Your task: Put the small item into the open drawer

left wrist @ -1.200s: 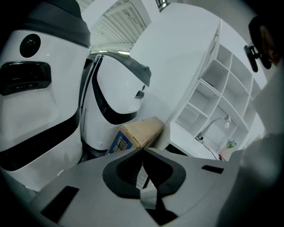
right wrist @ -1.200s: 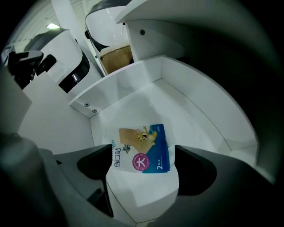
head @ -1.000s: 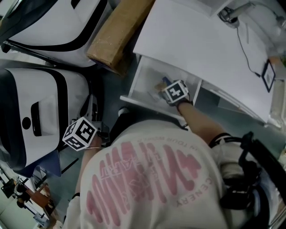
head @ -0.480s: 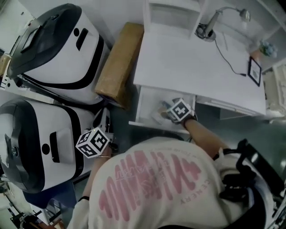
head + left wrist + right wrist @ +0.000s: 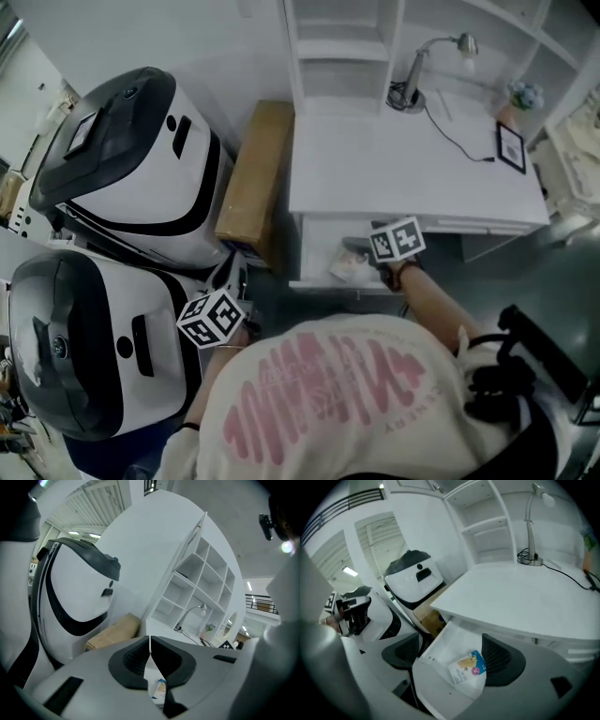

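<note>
The small packet [image 5: 468, 670] lies flat inside the open drawer [image 5: 436, 686], at the white bench's [image 5: 403, 159] 6 o'clock edge. The right gripper [image 5: 451, 654] hangs over the drawer, its fingers [image 5: 500, 660] spread wide with nothing in their grasp. At the drawer's 8 o'clock, the left gripper [image 5: 150, 656] has its fingers pressed together, empty.
</note>
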`<state>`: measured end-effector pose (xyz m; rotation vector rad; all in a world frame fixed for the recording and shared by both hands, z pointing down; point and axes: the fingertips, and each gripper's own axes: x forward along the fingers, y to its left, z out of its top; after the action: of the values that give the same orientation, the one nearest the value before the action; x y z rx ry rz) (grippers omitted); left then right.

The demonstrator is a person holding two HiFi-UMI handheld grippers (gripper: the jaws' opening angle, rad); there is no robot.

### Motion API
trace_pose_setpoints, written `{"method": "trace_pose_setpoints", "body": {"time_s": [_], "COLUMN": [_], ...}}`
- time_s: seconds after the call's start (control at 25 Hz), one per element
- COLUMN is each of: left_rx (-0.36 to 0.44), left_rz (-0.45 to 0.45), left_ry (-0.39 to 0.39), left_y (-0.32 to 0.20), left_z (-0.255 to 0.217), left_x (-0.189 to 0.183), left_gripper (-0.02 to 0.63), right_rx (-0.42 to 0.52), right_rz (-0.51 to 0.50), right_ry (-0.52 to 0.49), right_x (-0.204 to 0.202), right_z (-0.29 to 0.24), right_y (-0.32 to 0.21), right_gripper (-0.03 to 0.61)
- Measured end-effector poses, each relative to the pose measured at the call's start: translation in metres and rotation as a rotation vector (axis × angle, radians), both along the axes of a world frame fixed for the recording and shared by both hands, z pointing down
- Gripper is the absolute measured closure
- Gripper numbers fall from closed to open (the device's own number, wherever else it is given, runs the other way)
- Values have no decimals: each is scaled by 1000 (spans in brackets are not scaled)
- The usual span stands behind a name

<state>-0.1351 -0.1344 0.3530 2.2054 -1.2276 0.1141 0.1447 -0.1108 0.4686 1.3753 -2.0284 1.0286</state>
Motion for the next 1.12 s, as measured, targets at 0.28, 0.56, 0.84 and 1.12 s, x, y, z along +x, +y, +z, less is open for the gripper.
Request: {"method": "trace_pose_setpoints", "body": {"time_s": [0.28,0.56,0.84,1.12], "left_rx": [55,55,61,66], "left_rz": [77,149,200,239], "left_ry": [30,44,49,53], "left_y": [-3,10,22,33], "left_z": [-22,-23,-26,-28], "left_x": [8,19,20,15], "left_gripper": [575,575,575,575], "right_rx": [123,296,419,479], "right_rz": [117,210,292,337], "right_ry": [-122,-157,-190,-190], "right_x": [-17,-28,-32,-39], "right_z": [-61,-118,-157,-168], "right_y": [13,26,37,51], "right_gripper": [150,150,156,500]}}
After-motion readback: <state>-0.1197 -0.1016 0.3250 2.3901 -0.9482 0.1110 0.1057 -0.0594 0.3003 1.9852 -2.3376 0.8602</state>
